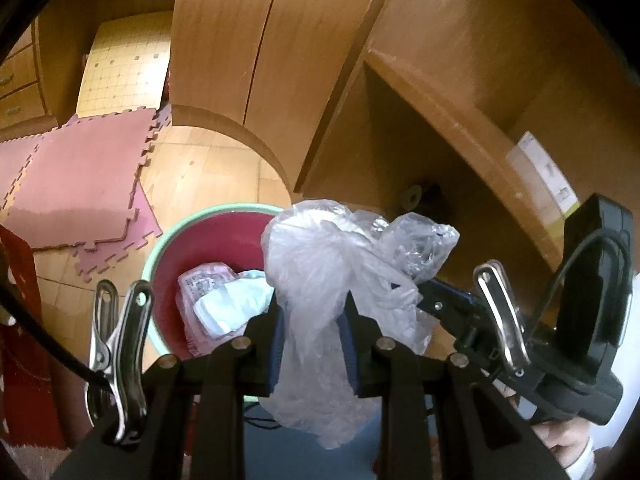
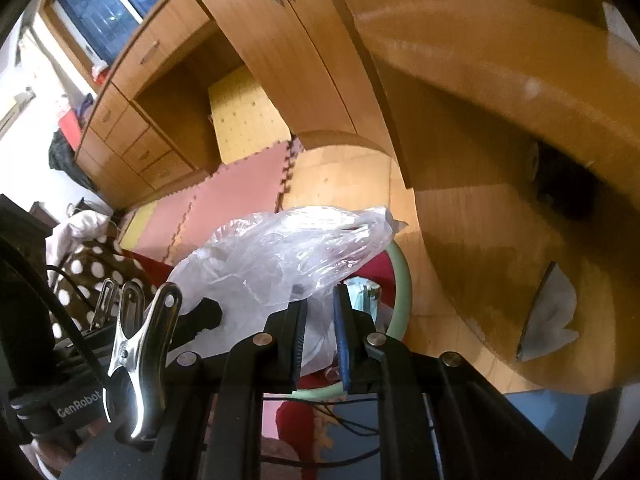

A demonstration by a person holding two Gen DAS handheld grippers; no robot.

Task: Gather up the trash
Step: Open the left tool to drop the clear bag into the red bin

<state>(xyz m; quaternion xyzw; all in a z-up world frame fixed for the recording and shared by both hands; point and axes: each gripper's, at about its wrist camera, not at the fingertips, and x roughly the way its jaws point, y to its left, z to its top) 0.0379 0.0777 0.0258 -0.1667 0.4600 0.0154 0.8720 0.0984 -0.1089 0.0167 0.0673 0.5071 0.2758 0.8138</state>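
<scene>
A crumpled clear plastic bag (image 1: 320, 256) hangs between both grippers, just above a red bin with a pale green rim (image 1: 160, 248). My left gripper (image 1: 312, 308) is shut on the bag's middle, and plastic spills out below its pads. From the right, my right gripper (image 1: 424, 296) pinches the bag's other side. In the right wrist view the bag (image 2: 280, 252) bulges ahead of the right gripper (image 2: 320, 300), whose narrow jaws hold a thin fold. The bin rim (image 2: 400, 292) lies right beneath. Pink and white wrappers (image 1: 216, 300) lie inside the bin.
Wooden cabinets (image 1: 260, 40) and a desk recess (image 1: 420, 152) rise close behind the bin. Pink foam mats (image 1: 80, 176) cover the floor to the left. A white paper scrap (image 2: 552, 312) lies under the furniture. A dotted blanket (image 2: 92, 264) and red cloth (image 1: 20, 340) sit nearby.
</scene>
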